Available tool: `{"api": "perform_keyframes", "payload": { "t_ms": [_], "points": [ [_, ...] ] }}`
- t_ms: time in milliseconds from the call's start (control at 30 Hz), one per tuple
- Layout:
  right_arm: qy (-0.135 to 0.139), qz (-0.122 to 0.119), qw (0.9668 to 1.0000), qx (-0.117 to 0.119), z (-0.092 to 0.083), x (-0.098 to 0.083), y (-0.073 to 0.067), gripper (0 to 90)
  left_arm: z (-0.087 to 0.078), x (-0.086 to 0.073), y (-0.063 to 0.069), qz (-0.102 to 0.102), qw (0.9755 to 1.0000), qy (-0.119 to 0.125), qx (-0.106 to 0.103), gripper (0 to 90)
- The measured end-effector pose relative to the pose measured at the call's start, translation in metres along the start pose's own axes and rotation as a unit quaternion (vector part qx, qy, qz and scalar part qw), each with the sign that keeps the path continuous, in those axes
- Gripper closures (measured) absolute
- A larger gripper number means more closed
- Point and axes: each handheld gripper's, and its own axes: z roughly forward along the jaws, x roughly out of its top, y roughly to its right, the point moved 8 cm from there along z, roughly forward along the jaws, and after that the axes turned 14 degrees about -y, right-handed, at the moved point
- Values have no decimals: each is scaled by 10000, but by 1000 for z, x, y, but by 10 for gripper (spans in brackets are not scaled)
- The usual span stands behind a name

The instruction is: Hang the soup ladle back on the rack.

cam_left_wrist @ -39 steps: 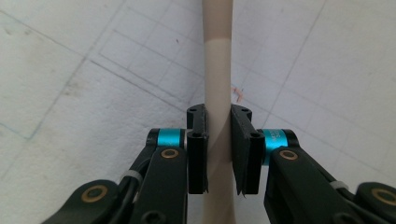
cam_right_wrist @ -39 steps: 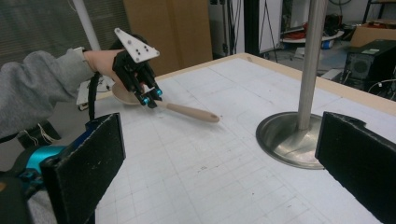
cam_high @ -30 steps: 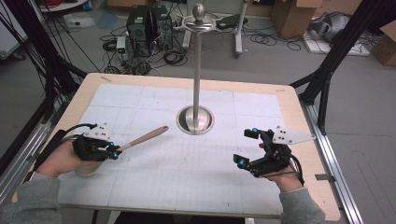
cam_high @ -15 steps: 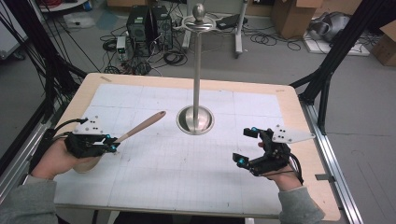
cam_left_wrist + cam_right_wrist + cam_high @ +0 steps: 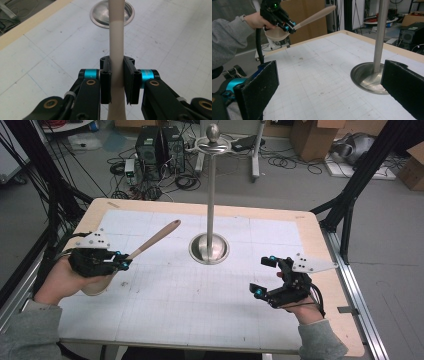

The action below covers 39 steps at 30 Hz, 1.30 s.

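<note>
The wooden spoon is held clear of the surface, to the left of the metal stand as the high view shows it. Its pale handle slants up toward the stand's pole, and its rounded end stops short of it, well apart. The spoon's bowl sits behind the left claw, under the hand, and shows as a pale cup in the right gripper view. In the left gripper view the left claw pinches the handle between its two black pads, which press on both sides of it; the handle runs straight out past them toward the stand's round base.

The right claw hovers low over the surface on the other side of the stand, near its base but apart from it. Its jaws are spread wide with nothing between them; in its own view the base and pole show through the gap.
</note>
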Motion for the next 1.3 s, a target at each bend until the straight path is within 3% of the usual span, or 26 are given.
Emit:
{"api": "perform_keyframes", "payload": {
  "t_ms": [333, 467, 767, 1100, 1300],
  "points": [
    [25, 8, 10000, 5, -1, 1, 0, 4, -18, 24, -10, -152, 9996, 125, 207, 775],
    [25, 10, 10000, 7, -1, 1, 0, 4, -29, 36, -17, -277, 9987, 337, 257, 775],
    [37, 11, 10000, 0, -1, 1, 1, 4, -38, 55, -18, -190, 9982, 445, 366, 775],
    [53, 17, 10000, 19, -2, 1, 0, 4, -62, 82, -16, -178, 9954, 816, 467, 775],
    [57, 7, 10000, 29, -1, 2, -1, 4, -73, 93, -16, -165, 9939, 1004, 424, 775]
  ]
}}
